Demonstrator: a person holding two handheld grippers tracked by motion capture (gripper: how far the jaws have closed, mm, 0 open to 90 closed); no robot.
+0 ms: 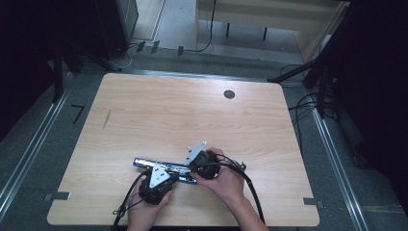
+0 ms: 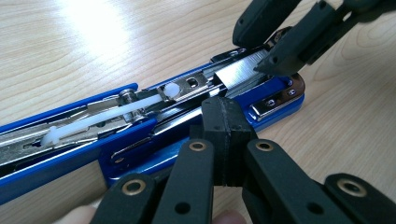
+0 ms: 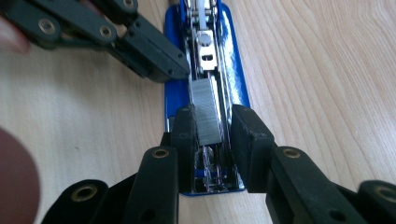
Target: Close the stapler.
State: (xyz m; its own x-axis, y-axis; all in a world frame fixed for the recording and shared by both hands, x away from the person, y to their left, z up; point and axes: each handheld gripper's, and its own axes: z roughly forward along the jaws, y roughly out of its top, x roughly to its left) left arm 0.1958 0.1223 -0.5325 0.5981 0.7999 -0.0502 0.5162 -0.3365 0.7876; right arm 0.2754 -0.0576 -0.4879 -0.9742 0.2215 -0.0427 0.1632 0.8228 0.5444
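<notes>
A blue stapler (image 1: 166,168) lies opened out flat near the table's front edge, its metal magazine facing up. My right gripper (image 3: 210,133) is at its end, one jaw on each side of a silver staple strip (image 3: 205,109) that sits in the magazine channel, and it grips the strip. In the left gripper view the staple strip (image 2: 240,70) shows under the right gripper (image 2: 264,56). My left gripper (image 2: 224,119) is shut with nothing between its jaws, and its tips press against the stapler's blue side (image 2: 140,135). A white pusher rod (image 2: 98,119) lies along the magazine.
The wooden table (image 1: 168,110) has a dark round cable hole (image 1: 229,94) at the back right. Both hands and their trailing cables (image 1: 250,185) sit at the front edge. Dark stands, cables and floor rails surround the table.
</notes>
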